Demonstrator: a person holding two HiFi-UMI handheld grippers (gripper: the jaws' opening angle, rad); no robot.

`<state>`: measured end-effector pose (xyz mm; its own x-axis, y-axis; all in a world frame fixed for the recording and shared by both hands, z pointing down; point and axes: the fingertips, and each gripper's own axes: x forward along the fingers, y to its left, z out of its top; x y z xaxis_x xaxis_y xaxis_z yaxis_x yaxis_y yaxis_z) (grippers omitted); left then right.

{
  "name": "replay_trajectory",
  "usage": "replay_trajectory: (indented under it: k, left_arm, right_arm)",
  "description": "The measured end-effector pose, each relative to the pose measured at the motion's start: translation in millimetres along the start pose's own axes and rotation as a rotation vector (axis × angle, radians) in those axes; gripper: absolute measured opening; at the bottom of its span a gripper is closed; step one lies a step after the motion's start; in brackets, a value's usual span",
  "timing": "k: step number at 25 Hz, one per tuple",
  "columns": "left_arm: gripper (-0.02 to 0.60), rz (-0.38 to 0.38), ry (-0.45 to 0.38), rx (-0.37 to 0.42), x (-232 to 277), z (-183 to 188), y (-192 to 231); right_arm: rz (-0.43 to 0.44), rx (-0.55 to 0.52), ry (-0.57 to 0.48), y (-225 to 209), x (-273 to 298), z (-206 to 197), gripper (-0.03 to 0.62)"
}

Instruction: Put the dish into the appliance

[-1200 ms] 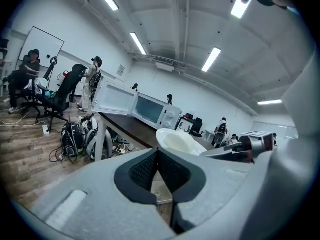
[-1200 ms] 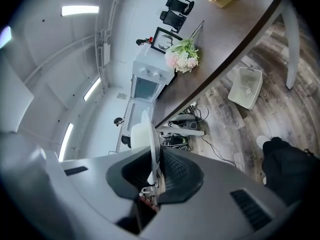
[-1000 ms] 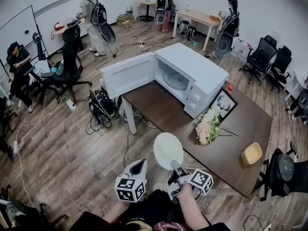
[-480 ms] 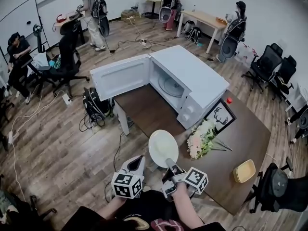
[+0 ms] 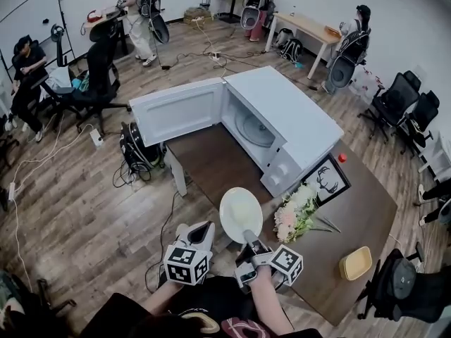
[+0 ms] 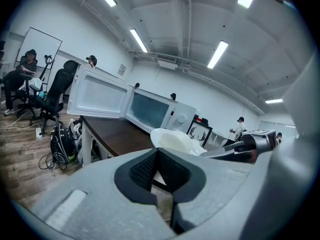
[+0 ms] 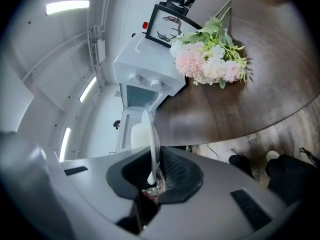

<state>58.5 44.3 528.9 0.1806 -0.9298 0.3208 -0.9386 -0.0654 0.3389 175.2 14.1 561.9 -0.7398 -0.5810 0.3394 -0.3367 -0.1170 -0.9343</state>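
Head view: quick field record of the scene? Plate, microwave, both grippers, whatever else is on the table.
plate: white, rim clamped by right gripper, not yet in microwave
microwave: on table, door open
left gripper: shut, empty
also on table: flowers, framed picture, yellow container

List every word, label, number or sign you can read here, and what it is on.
No readable text anywhere.
Marker cubes: black-and-white square patterns, no letters.
Microwave panel: print, if any, too small to read.
Framed picture: a deer drawing, no words.
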Motion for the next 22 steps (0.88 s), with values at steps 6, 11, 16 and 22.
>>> replay_trajectory:
  k: [6,11,16,22]
  left_arm:
    - [0.008,-0.02,-0.001,0.005,36.5,16.8,28.4]
    - [0.008,-0.067,0.003,0.022,70.0,46.0,55.5]
    - [0.008,-0.106,0.015,0.037,101.3,72.7,83.8]
    - [0.008,-0.171,0.057,0.074,138.7,95.6,115.4]
  right_arm:
    - [-0.011,-0.006,-0.034,5.2,38.5,17.2,0.044]
    - [-0.021,0.004,-0.068,19.8,76.3,28.4,0.046]
    - [-0.027,0.014,-0.107,35.1,113.8,37.5,0.046]
    - [-0.029,0.072,-0.166,47.5,163.2,45.9,0.047]
